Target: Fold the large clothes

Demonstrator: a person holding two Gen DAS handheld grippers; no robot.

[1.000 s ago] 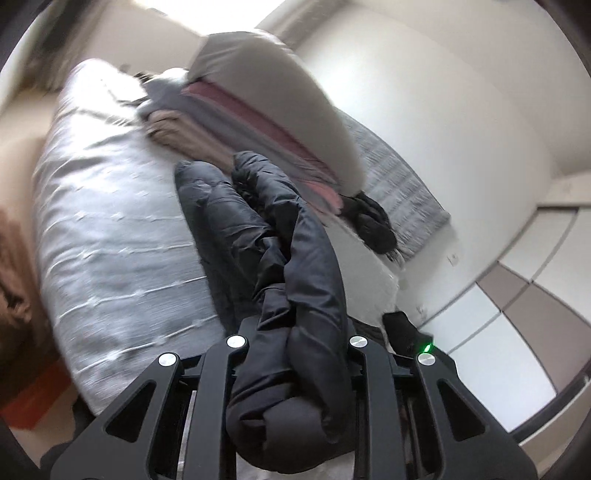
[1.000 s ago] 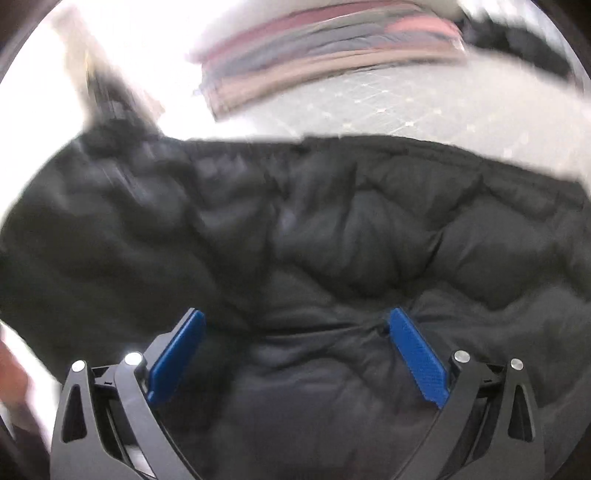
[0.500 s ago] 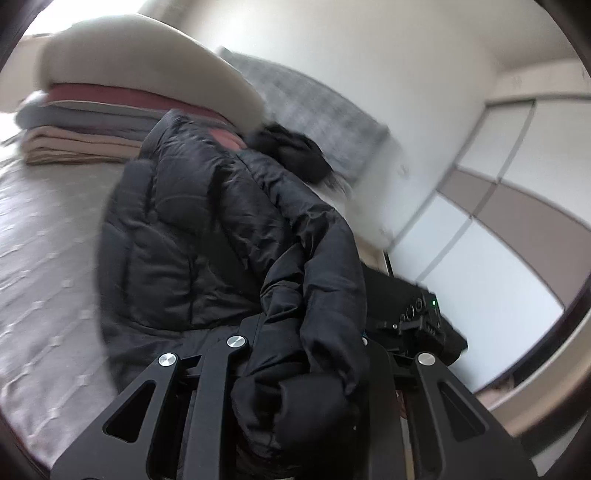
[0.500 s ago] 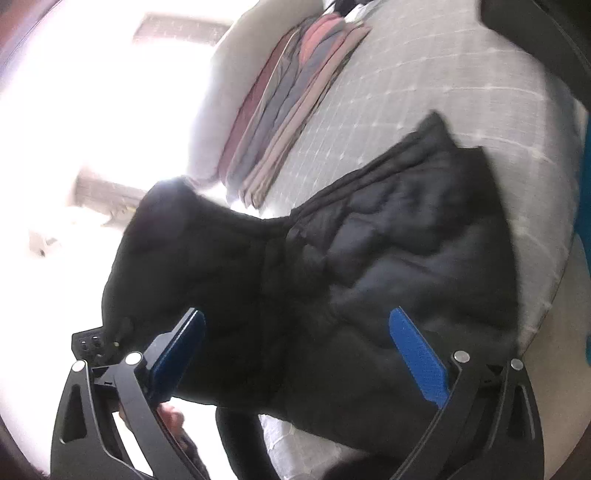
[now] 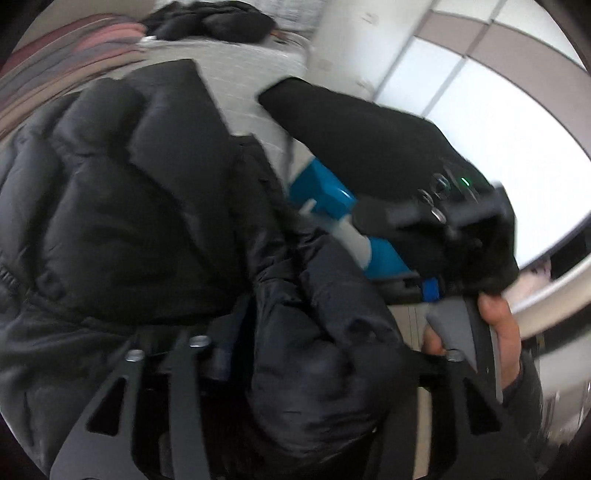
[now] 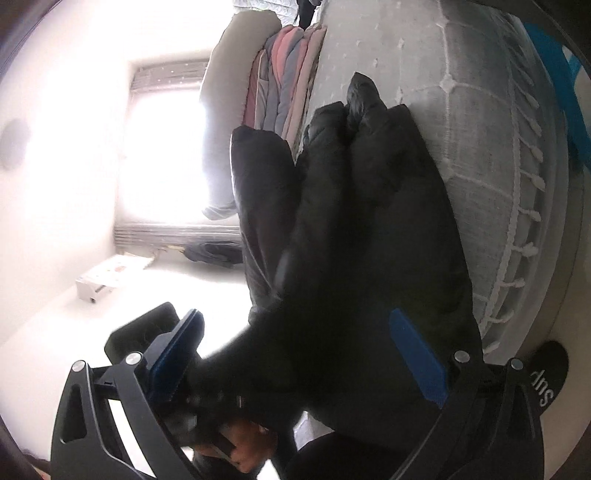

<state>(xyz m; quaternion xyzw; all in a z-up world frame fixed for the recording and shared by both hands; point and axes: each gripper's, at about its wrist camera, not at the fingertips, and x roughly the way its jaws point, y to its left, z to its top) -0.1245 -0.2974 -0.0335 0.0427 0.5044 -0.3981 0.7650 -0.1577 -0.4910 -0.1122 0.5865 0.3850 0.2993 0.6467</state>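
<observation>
A black puffer jacket (image 5: pixel 129 203) lies half on the grey bed (image 5: pixel 240 70) and hangs over its edge. My left gripper (image 5: pixel 317 332) points down at it. Its jaws are opening, and a bunched fold of the jacket still sits between them, with a gap showing beside the left pad. My right gripper (image 6: pixel 295 343) stands wide open, its blue pads (image 6: pixel 417 362) on either side of the jacket (image 6: pixel 369 203) without pressing it. That gripper also shows in the left wrist view as the right gripper (image 5: pixel 443 221), with a hand (image 5: pixel 495 332) holding it.
A stack of folded clothes (image 6: pixel 284 85) and a pillow (image 6: pixel 229 92) lie at the far end of the bed (image 6: pixel 480 110). Another dark garment (image 5: pixel 210 18) sits by the wall. A blue object (image 5: pixel 321 188) stands beside the bed, wardrobe doors (image 5: pixel 498 92) beyond it.
My left gripper swung across and down with the jacket fold, and its jaws have spread apart. The right gripper rolled and stayed open. The right hand and its gripper came into the left wrist view.
</observation>
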